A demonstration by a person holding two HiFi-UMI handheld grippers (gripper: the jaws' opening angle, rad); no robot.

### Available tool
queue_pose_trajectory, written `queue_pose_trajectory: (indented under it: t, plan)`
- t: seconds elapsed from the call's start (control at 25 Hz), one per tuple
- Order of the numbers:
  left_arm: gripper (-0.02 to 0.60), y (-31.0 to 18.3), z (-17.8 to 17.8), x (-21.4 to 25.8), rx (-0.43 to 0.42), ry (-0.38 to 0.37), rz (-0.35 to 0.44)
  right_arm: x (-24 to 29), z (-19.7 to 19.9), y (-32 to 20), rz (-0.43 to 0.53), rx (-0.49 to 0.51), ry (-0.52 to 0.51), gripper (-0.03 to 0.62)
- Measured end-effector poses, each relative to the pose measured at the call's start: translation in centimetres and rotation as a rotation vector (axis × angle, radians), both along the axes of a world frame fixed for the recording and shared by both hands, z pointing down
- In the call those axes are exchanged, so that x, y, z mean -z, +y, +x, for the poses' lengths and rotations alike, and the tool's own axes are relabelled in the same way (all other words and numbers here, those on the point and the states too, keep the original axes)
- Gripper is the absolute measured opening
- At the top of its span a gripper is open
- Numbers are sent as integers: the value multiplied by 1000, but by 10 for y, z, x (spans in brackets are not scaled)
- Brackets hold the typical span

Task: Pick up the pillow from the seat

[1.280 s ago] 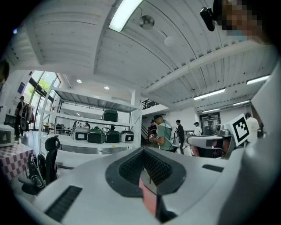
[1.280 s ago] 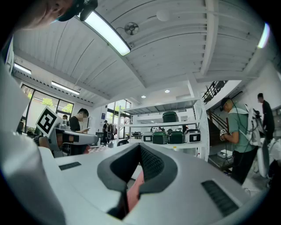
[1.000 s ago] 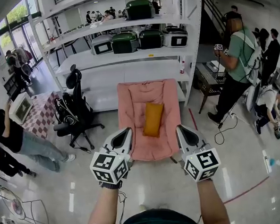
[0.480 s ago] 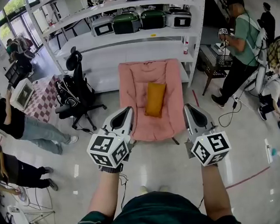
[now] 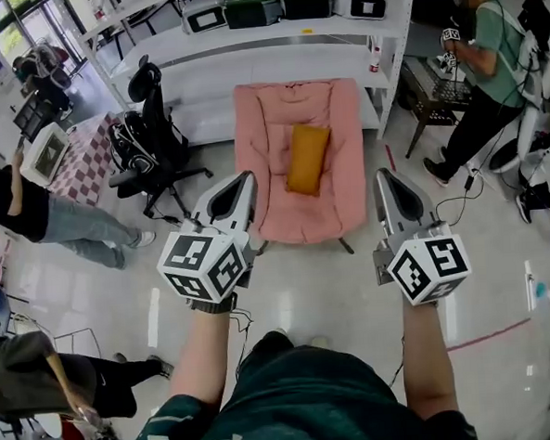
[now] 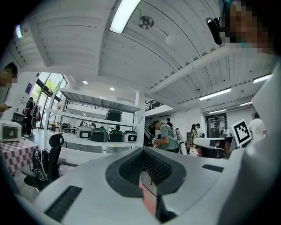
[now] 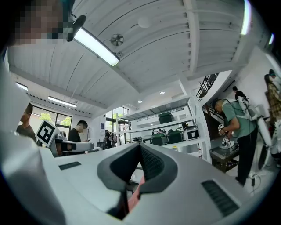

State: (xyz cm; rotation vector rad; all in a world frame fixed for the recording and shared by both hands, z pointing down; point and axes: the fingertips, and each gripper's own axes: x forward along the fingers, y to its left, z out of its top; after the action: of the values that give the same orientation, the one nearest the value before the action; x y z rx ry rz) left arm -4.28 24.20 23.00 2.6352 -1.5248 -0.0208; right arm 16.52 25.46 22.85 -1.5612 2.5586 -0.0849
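Note:
An orange pillow lies upright against the middle of a pink cushioned seat in the head view. Both grippers are held level in front of the seat and short of its front edge. My left gripper is shut and empty, its tip by the seat's left front corner. My right gripper is shut and empty too, just right of the seat's right edge. In the left gripper view the jaws meet, with a pink strip of the seat below them. The right gripper view shows its jaws closed the same way.
A black office chair stands left of the seat. White shelving with green and black appliances runs behind it. A person stands by a dark low table at the right, another person at the left.
Both grippers and the camera have come closer to the seat, which now sits larger and higher in the head view. The jaws have stayed shut and the pillow has not moved.

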Motion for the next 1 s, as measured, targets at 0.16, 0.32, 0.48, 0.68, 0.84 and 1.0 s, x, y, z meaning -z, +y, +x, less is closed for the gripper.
queue_pose_trajectory:
  t: [0.16,0.32,0.48,0.68,0.84,1.0]
  plan:
    - [5,-6,4,-5,5,-6,-7,-4,4,-3,-2,4,-7,2]
    - [5,-16,12,-15,-4,-20,-9,-12,9,-14,-14,3,-18,2]
    - [5,-36,8,-20,-14,-12,-15,-18,1,-31,-25,1,-5,2]
    - [5,-73,-6,-31,-12,-6,-18,-26,-15,-67,-39,0,5,2]
    - [5,-113,-22,-41,-15,-12,-23,-37,-37,-109,-55,8,16,2]
    - [5,-161,-42,-52,-20,-9,-32,-50,-60,-156,-77,4,31,2]
